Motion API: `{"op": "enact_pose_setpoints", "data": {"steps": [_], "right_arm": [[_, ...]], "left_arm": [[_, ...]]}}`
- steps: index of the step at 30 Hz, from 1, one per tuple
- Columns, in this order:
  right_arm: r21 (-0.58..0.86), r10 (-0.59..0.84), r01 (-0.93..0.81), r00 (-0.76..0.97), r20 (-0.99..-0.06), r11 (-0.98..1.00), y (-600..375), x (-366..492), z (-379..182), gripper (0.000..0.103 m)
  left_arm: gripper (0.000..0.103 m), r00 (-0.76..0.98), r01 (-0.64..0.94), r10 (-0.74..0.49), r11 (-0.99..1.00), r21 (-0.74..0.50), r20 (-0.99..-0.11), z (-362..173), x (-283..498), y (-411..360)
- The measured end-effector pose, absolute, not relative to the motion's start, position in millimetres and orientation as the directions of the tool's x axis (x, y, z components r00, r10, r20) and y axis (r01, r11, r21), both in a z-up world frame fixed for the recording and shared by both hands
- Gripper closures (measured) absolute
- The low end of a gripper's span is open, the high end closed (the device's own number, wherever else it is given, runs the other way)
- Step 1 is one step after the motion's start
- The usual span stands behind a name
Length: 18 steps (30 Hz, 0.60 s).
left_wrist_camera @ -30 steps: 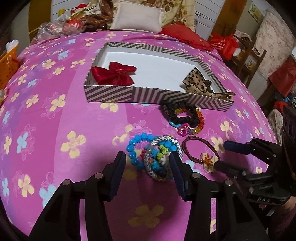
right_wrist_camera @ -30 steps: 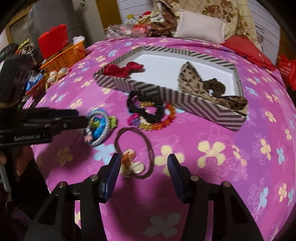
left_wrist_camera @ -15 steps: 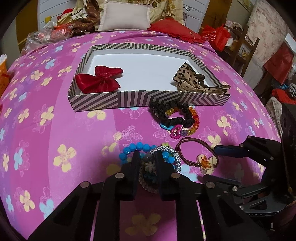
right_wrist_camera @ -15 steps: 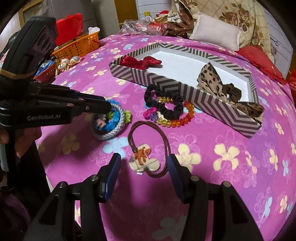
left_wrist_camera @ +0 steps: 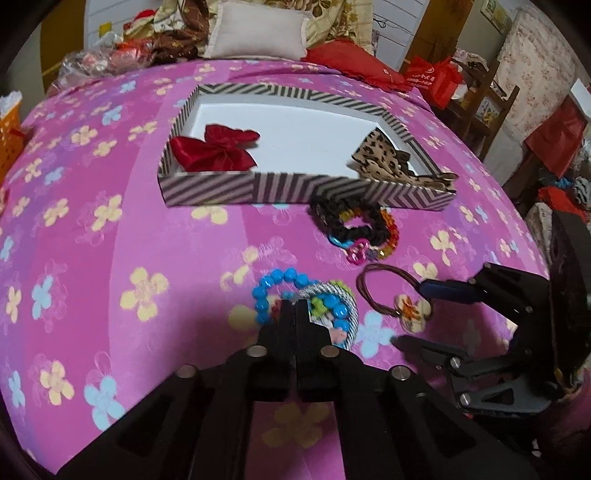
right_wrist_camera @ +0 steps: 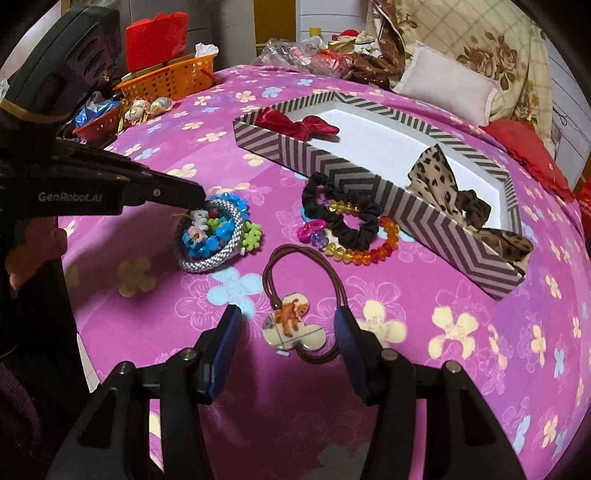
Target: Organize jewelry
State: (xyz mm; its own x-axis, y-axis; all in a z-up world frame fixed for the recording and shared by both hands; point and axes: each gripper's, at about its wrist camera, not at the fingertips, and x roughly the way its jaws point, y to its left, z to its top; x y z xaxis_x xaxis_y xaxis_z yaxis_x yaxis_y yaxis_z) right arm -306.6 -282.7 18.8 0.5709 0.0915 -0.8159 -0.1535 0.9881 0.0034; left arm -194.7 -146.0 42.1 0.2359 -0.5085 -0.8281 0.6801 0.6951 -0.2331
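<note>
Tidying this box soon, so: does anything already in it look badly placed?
Yes. The leopard-print bow sits in the striped box's corner with its tails draped over the rim and hanging outside. The red bow lies fully inside.

Your pink floral bedspread (right_wrist_camera: pixel 424 387) bore: striped tray (right_wrist_camera: pixel 424 218), bracelet cluster (right_wrist_camera: pixel 214 236), black scrunchie (right_wrist_camera: pixel 343 218), brown hair tie (right_wrist_camera: pixel 306 295), pillows (left_wrist_camera: pixel 258 29).

Left gripper (left_wrist_camera: pixel 295 306) clamped; right gripper (right_wrist_camera: pixel 288 332) half-spread.
</note>
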Motion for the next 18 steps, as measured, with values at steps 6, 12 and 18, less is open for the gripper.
{"op": "enact_pose_setpoints", "data": {"steps": [6,12,18], "right_arm": [[0.007,0.092,-0.151,0.567,-0.819,0.989,-286,-307,19,0.048],[-0.017,0.082,-0.167,0.564,-0.822,0.986,-284,-309,16,0.048],[-0.014,0.089,-0.175,0.568,-0.818,0.985,-284,-309,16,0.048]], "left_arm": [[0.094,0.225,0.689,-0.513,0.685,-0.237,-0.828,42,-196,-146],[0.092,0.211,0.717,-0.501,0.663,-0.216,-0.839,37,-193,-158],[0.092,0.184,0.737,-0.483,0.644,-0.205,-0.856,32,-187,-166]]}}
